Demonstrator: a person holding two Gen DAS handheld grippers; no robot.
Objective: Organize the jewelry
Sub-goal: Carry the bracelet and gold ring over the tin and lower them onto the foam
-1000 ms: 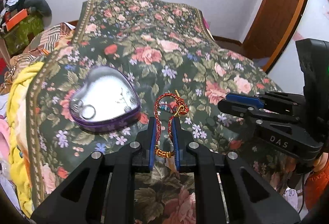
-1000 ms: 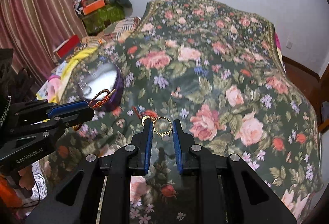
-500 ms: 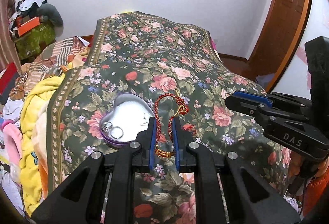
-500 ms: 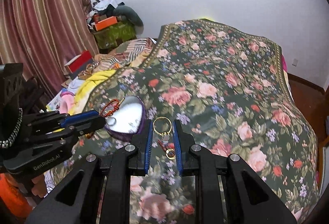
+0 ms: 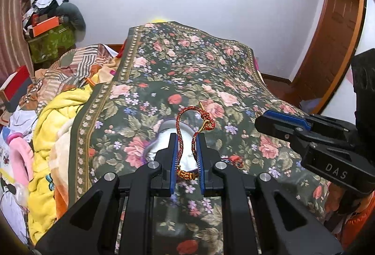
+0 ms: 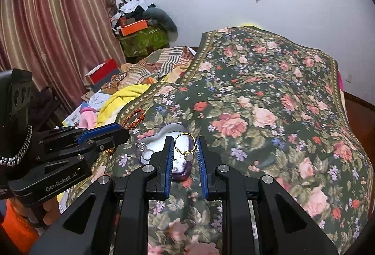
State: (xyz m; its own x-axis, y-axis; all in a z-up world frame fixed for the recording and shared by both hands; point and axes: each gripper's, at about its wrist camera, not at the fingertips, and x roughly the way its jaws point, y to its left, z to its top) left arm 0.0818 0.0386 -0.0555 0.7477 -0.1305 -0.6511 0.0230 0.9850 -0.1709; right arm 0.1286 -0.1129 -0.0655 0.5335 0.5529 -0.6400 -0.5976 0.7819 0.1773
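1. The left gripper [image 5: 186,138] is clamped on a red braided cord bracelet [image 5: 185,135], held in the air above the bed. The loop is squeezed narrow, its long axis running along the fingers: the gold clasp end [image 5: 187,175] sits nearest the camera and the knotted end with a gold hook [image 5: 207,122] points away towards the far edge of the bed.
2. The right gripper [image 6: 186,141] pinches a gold ring [image 6: 185,145] across its band, stone [image 6: 189,156] hanging towards the camera.
3. Directly beneath both grippers lies an open heart-shaped tin [image 6: 161,138] near the left edge of the floral bedspread [image 6: 269,100], with small silver pieces [image 6: 143,147] in it.
4. Another red item [image 5: 234,159] lies on the bedspread just right of the tin.
5. Past the tin the bedspread runs flat to its far edge; a yellow blanket [image 5: 56,119] is piled along the left edge.
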